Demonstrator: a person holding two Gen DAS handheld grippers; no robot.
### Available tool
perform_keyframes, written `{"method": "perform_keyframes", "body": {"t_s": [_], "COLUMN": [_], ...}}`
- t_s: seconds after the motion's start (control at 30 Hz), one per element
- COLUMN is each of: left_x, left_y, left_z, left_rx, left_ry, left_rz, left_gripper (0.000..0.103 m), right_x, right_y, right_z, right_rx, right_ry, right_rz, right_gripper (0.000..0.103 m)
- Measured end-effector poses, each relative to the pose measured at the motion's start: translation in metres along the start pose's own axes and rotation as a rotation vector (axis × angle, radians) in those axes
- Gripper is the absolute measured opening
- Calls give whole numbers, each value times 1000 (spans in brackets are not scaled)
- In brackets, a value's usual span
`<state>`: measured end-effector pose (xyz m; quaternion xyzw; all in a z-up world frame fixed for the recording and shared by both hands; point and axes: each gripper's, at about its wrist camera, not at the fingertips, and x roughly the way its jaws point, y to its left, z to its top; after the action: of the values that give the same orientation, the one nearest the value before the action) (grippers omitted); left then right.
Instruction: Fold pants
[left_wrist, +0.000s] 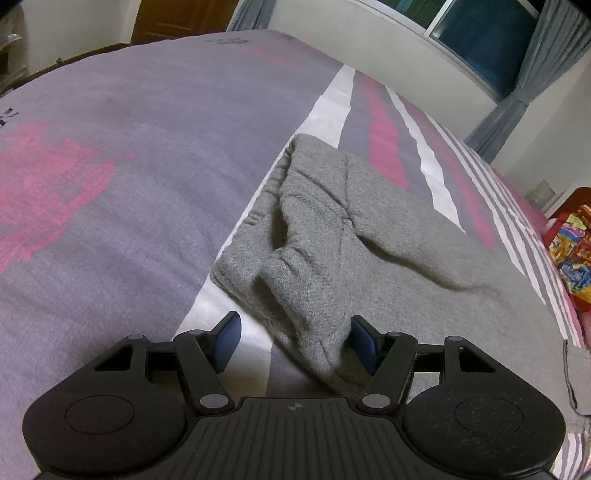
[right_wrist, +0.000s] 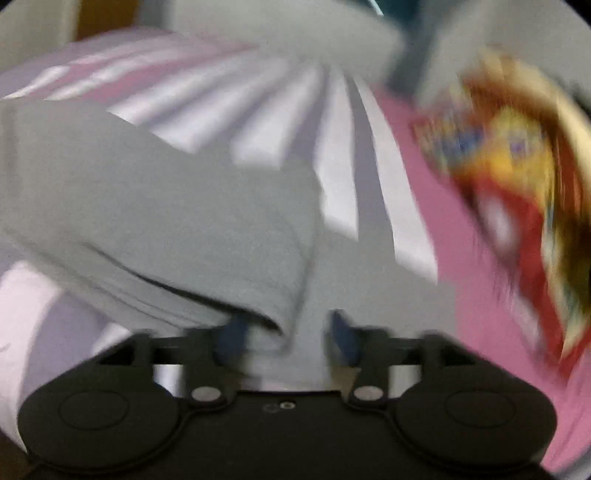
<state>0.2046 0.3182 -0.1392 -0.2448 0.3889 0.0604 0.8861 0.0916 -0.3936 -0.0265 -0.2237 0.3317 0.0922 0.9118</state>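
The grey knit pants (left_wrist: 332, 236) lie on the bed, bunched with the waistband end toward the far side. My left gripper (left_wrist: 293, 341) is open, its blue pads on either side of a fold of the pants' near edge, not closed on it. In the blurred right wrist view the grey pants (right_wrist: 166, 206) lie folded in layers. My right gripper (right_wrist: 286, 334) is open, with a corner of the fabric between its jaws.
The bed cover (left_wrist: 129, 166) is grey with pink patches and white, pink and grey stripes (left_wrist: 388, 147). A colourful red and yellow item (left_wrist: 570, 251) lies at the bed's right side; it also shows in the right wrist view (right_wrist: 517, 177). A window with curtains (left_wrist: 491, 48) is behind.
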Motion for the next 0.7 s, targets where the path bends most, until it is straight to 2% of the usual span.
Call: {"method": "perform_keyframes", "body": {"t_s": [0.03, 0.1, 0.17, 0.23, 0.3, 0.43, 0.47, 0.5, 0.53, 0.57, 0.7], "left_x": [0, 0, 0, -1, -1, -1, -1, -1, -2, -2, -2], "left_y": [0, 0, 0, 1, 1, 3, 3, 3, 4, 4, 4], "left_z": [0, -1, -1, -1, 0, -1, -1, -1, -1, -1, -1], "left_rx": [-1, -1, -3, -5, -6, -7, -7, -6, -6, -7, -1], "left_ry": [0, -2, -3, -2, 0, -3, -3, -2, -1, 0, 0], "left_rz": [0, 0, -2, -4, -6, -10, -11, -13, -14, -14, -13], "left_gripper": [65, 65, 65, 65, 65, 65, 65, 65, 65, 65, 65], "right_x": [-9, -18, -14, -1, 13, 39, 42, 42, 41, 35, 0], "right_y": [8, 29, 50, 65, 83, 104, 108, 109, 104, 92, 10], "right_z": [3, 11, 22, 32, 34, 29, 29, 29, 32, 40, 62], "right_rx": [-49, -125, -197, -272, -347, -430, -456, -462, -428, -344, 85], "right_ry": [-30, -91, -115, -112, -89, -17, -24, -25, -18, -61, -211], "right_rz": [13, 64, 124, 131, 142, 94, 84, 97, 117, 94, 0], "right_gripper": [57, 46, 41, 36, 35, 36, 33, 15, 7, 5, 5]}}
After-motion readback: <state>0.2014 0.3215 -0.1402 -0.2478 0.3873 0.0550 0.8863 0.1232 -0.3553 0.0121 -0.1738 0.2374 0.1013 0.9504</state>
